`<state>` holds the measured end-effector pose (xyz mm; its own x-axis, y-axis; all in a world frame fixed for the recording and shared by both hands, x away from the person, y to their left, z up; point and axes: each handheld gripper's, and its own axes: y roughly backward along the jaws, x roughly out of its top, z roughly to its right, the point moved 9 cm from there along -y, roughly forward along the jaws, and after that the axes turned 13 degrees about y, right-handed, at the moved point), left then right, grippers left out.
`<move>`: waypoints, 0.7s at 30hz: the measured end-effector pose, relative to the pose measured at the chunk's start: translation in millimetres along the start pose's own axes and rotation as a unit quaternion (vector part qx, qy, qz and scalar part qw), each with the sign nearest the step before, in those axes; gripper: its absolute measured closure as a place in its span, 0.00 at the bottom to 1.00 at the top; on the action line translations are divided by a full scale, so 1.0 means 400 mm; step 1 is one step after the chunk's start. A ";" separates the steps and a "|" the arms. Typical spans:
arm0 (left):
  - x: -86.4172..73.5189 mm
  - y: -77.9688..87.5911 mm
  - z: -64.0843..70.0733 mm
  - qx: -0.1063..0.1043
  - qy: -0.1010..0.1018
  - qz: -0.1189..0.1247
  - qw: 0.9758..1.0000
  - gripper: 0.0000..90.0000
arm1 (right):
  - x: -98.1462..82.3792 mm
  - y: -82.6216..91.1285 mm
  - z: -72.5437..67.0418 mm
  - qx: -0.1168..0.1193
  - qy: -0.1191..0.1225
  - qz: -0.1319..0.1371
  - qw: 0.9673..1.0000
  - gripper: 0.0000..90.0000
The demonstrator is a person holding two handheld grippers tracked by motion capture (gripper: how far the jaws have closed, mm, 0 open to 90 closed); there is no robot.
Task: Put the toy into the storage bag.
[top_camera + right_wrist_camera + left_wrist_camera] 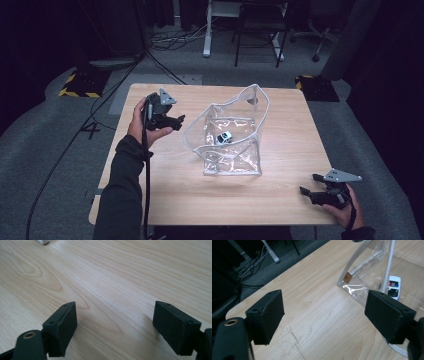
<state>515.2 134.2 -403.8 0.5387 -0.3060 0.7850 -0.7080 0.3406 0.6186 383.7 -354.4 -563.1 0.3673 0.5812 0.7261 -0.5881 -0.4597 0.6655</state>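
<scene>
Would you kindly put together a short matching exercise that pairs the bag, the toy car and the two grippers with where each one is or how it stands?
Things:
1. clear plastic bag
2. toy car
3. left gripper
4. right gripper

Places or states:
A. open, low at the table's near right corner
B. inside the bag
C. standing open-mouthed at the middle of the wooden table
D. open, nothing between its jaws, just left of the bag

Pairs: 1-C, 2-B, 3-D, 4-A
</scene>
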 end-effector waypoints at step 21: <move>-0.095 0.018 0.022 0.002 -0.050 -0.048 0.998 0.18 | 0.000 0.000 0.000 0.000 0.002 0.000 1.000 0.22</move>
<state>485.5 140.5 -429.5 0.5557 -0.4244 0.7149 -0.6579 0.3012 0.6902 383.6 -354.6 -563.2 0.3654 0.5839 0.7250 -0.5871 -0.4599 0.6662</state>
